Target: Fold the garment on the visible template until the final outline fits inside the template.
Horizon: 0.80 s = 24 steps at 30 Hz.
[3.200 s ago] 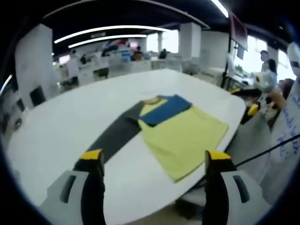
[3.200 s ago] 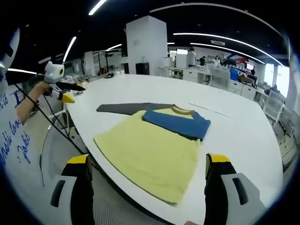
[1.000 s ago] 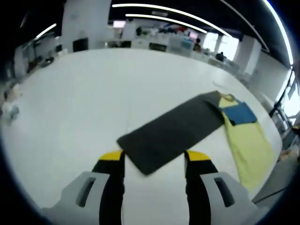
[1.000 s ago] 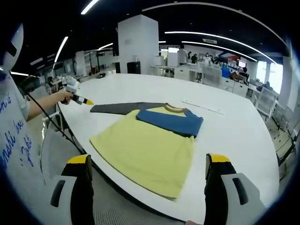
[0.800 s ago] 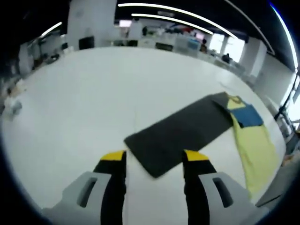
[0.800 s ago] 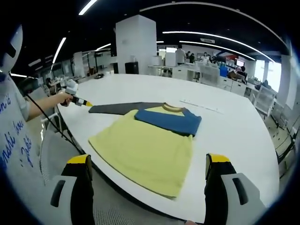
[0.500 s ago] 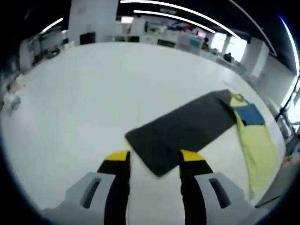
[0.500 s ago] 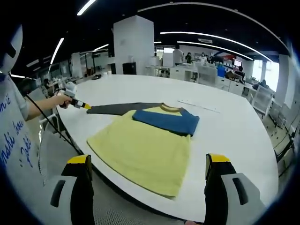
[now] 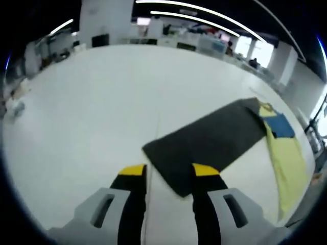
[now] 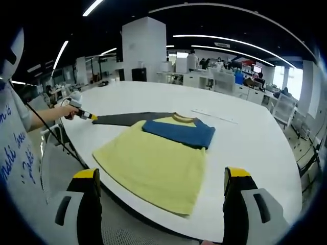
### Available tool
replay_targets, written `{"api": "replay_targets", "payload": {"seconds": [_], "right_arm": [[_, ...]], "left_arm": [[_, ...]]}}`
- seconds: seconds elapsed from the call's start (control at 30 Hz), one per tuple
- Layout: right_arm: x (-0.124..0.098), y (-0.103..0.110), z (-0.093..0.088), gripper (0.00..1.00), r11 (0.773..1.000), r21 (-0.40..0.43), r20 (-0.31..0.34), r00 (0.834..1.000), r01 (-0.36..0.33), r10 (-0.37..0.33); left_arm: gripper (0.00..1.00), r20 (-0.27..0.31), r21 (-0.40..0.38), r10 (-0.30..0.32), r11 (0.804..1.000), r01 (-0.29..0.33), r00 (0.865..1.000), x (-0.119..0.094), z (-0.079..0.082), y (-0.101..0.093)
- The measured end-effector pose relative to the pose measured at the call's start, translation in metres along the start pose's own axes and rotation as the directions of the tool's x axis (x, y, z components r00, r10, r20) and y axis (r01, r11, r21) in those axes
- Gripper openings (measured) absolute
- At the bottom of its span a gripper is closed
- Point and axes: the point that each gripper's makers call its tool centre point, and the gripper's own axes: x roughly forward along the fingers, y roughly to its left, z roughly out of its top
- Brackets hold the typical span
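Note:
A long-sleeved shirt lies flat on the white table: yellow body, blue sleeve folded across the chest, dark grey sleeve stretched out sideways. In the left gripper view the grey sleeve runs toward me and its cuff end lies between my jaws. My left gripper is open, low over the cuff, its yellow tips on either side of it. In the right gripper view that left gripper sits at the sleeve's tip in a hand. My right gripper is wide open, off the table's near edge.
The shirt's hem lies close to the table's rounded near edge. A thin line is marked on the table beyond the collar. A person's white shirt with blue writing is at the left. Desks and chairs stand behind.
My left gripper has crept forward over the grey cuff and its jaws have narrowed a little. The right view has hardly moved.

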Motion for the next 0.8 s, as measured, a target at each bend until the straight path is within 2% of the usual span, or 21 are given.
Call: {"api": "replay_targets", "payload": {"seconds": [0.37,0.63,0.8], "right_arm": [[-0.002,-0.001,0.002,1.0,1.0,0.002,0.001,1.0,0.014,-0.014],[0.0,0.001,0.003,1.0,1.0,-0.003,0.0,1.0,0.009,-0.009],[0.0,0.0,0.001,1.0,1.0,-0.006,-0.01,1.0,0.011,-0.011]], "left_arm": [[0.28,0.012,-0.012,0.042,0.999,-0.042,0.999,0.002,-0.001,0.012],[0.26,-0.01,0.096,0.07,0.993,-0.069,0.997,0.003,-0.003,0.01],[0.26,-0.017,0.096,0.087,0.992,-0.085,0.996,0.004,-0.003,0.011]]}}
